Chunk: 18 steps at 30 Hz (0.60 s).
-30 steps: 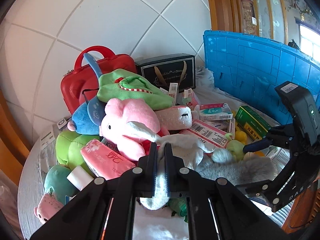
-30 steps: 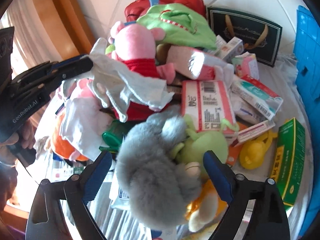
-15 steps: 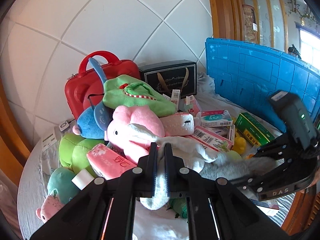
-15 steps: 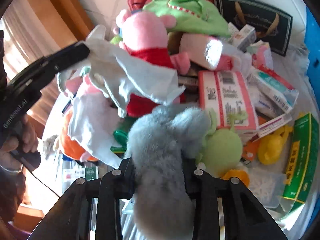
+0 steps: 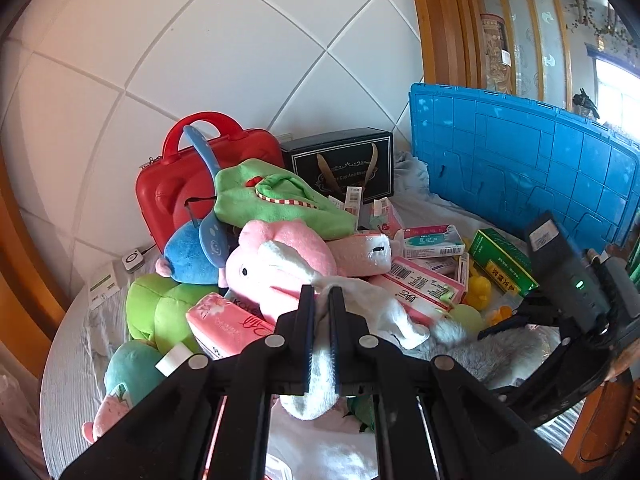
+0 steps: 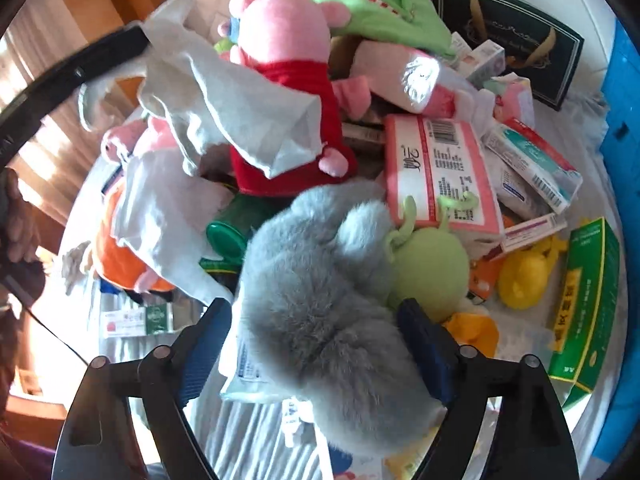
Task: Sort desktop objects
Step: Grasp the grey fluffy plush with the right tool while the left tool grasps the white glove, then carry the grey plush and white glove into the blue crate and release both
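The left tool [image 5: 321,312] was clamped on a white cloth [image 5: 362,308], which hung over the pink plush pig [image 5: 280,268] at the middle of the heaped bench [image 5: 64,380]. In front of the pig, the right tool [image 6: 316,344] straddled a grey furry toy [image 6: 320,280], its jaws opening, blue pads [image 6: 204,344] alongside the fur. A blue crate lid [image 5: 520,164] stood right of the pig.

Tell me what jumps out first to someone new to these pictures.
A heap of soft toys and boxes: the pink plush mid-pile, with the red case behind it. The grey furry toy sits between the right hand-held gripper's opening jaws, and the left hand-held gripper pinches a white cloth.
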Tool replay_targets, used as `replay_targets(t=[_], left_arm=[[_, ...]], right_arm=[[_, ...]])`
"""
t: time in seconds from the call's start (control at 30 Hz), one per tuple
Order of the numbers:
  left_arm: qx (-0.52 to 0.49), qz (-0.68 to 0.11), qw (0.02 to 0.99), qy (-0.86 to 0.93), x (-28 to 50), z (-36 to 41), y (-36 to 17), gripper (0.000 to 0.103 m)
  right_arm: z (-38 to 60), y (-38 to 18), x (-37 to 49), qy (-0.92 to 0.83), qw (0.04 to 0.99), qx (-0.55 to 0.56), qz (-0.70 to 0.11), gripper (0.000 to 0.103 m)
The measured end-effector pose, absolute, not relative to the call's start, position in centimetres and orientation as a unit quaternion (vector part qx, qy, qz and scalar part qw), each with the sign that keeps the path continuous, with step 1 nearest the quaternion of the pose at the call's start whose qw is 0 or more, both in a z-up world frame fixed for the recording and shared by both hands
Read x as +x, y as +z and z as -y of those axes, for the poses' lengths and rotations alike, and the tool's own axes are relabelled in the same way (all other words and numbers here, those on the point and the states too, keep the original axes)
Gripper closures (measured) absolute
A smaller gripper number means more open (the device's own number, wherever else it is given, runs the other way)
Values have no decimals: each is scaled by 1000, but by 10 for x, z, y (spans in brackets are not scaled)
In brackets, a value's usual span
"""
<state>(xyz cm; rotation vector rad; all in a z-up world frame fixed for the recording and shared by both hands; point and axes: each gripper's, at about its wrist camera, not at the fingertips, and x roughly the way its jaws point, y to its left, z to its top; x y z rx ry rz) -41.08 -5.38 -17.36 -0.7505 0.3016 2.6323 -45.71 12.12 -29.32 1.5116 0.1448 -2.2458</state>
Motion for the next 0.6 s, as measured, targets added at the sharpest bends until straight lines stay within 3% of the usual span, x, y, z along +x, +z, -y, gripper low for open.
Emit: replay_targets(t=[0.03,0.07,0.1,0.17,0.3,0.6], left_arm=[[-271,-105,191,938,-411,55,-175,96],[-273,-103,189,937,-411,57,-176,96],[-274,-102,188,938,-410,58,-176,96],[-272,-95,186,939,-409,62,-174,96],[-268,-89,184,941,-411,63,-171,96],[-231,-103,195,948,-405,57,-143,96]], right_arm=[[-117,-301,-463,-803,208,555,-60,41],[-114,-308,-468,-798,213,562,-49,57],[-114,-313,-472,-792,221,569,-27,63],[-111,-318,-475,-789,225,571,-13,63],[-94,-340,-485,-784,198,584,-70,63],[-122,-244,-456,-859,215,464,33,67]])
